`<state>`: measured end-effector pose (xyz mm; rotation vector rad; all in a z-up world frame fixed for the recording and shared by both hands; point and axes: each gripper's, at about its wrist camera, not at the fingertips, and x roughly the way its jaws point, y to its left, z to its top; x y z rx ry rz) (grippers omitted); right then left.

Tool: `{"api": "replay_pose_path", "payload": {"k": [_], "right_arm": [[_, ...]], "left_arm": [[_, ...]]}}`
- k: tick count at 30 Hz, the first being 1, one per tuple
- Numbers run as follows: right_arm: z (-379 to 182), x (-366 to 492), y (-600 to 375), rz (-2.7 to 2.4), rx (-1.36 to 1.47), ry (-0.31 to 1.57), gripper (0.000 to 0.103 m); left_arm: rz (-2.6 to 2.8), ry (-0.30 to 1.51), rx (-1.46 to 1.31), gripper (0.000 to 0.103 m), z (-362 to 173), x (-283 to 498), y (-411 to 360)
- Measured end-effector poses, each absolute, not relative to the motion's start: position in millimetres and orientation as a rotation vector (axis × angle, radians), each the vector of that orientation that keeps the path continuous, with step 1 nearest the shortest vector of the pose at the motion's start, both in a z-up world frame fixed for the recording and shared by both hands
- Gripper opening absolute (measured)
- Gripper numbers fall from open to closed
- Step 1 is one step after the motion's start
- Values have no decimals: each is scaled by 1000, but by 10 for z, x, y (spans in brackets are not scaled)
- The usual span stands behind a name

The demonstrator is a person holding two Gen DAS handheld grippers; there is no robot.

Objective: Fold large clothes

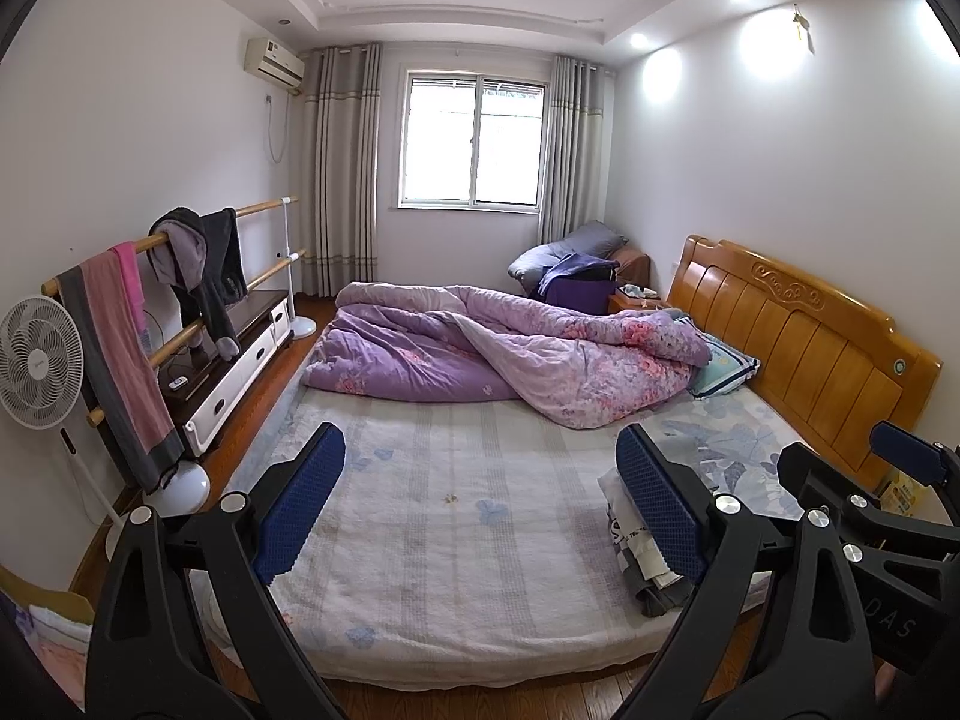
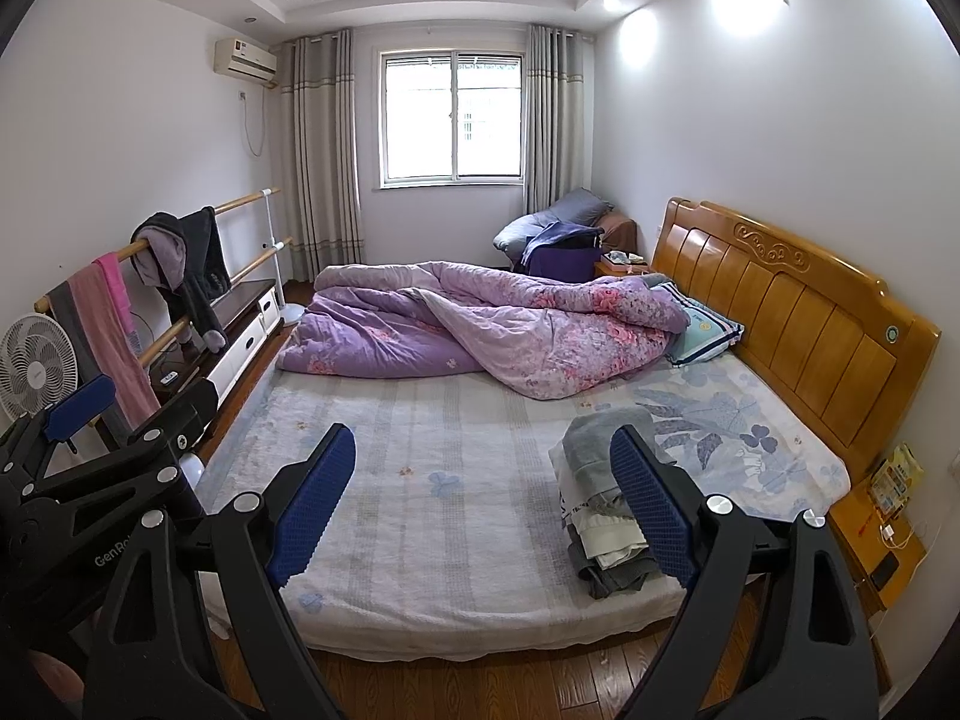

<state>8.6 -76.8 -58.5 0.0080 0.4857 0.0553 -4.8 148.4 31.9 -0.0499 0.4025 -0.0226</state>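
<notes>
Your left gripper (image 1: 480, 504) hangs released over the near edge of the bed (image 1: 432, 540), blue pads spread wide with nothing between them. Your right gripper (image 2: 480, 504) is likewise released and empty. The stack of folded clothes (image 2: 606, 516) lies on the sheet at about four o'clock from the bed's middle, partly hidden behind your right gripper's right finger. A crumpled purple quilt (image 2: 480, 324) sprawls at twelve o'clock, its end near the wooden headboard (image 2: 792, 312).
</notes>
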Motion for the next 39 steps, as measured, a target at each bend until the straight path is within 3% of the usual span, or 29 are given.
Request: {"api": "replay_pose_path", "payload": {"k": [39], "right_arm": [[-644, 244, -826, 54, -6, 490, 84]], "left_arm": [[-31, 397, -17, 92, 141, 239, 1558]]}}
